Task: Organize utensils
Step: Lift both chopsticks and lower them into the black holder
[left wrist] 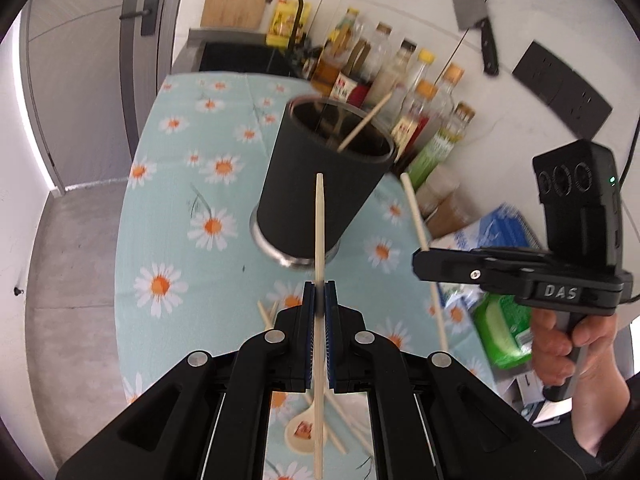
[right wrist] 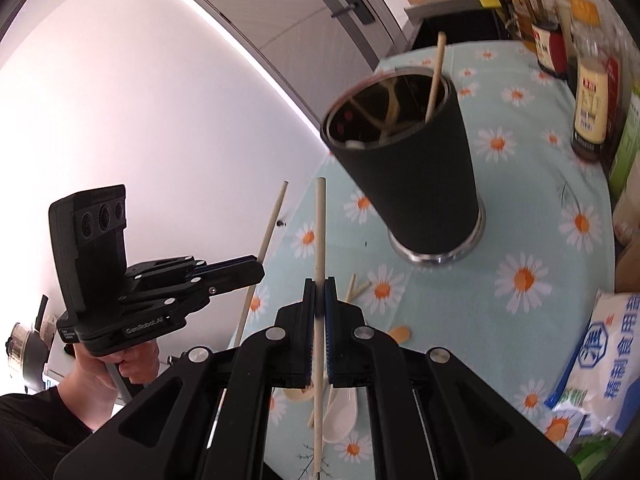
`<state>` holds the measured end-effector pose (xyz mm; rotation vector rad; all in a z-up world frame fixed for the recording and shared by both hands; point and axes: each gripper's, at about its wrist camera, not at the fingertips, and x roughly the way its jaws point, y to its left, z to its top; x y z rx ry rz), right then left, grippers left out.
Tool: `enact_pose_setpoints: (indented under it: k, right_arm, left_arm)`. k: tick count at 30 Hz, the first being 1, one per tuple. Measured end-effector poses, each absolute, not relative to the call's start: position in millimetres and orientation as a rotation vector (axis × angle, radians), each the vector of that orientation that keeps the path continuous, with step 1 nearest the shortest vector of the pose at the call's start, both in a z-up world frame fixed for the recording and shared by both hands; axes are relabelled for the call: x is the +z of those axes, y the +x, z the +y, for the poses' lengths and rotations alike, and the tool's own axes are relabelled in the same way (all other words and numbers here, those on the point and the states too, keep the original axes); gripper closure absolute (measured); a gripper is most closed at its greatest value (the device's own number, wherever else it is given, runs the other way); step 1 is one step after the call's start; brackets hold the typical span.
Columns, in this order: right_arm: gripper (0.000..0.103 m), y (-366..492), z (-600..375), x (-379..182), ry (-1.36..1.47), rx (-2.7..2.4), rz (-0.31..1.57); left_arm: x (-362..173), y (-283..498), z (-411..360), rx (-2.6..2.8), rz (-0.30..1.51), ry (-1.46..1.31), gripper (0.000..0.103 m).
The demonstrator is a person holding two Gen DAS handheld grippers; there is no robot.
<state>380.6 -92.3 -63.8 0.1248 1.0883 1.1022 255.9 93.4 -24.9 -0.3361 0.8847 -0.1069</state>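
The left gripper (left wrist: 319, 294) has its fingers closed tight on a pale wooden chopstick (left wrist: 319, 240), which runs between the blue pads and points up toward the black utensil holder (left wrist: 320, 184) standing on the daisy-print tabletop (left wrist: 172, 208). The right gripper (right wrist: 319, 294) is likewise clamped on its own chopstick (right wrist: 320, 232), the stick standing nearly upright between the pads, with the holder ahead and to the right in that view. One more chopstick (right wrist: 435, 76) leans inside the holder, its end sticking out past the rim. On the cloth under the grippers lie loose chopsticks (left wrist: 266, 316), a wooden spoon (left wrist: 300, 432) and a white spoon (right wrist: 340, 416). Bottles of sauce and oil (left wrist: 400, 80) line the wall behind the holder, and a cleaver (left wrist: 474, 20) hangs above them
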Motion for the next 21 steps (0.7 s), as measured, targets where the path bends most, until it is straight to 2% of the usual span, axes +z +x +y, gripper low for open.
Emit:
enact_pose_setpoints:
  k: [21]
  right_arm:
    - [0.097, 436.8, -78.3, 19.9, 0.282, 1.085, 0.744]
  left_arm:
    - [62.4, 310.7, 106.3, -0.101, 0.494, -0.402, 0.099]
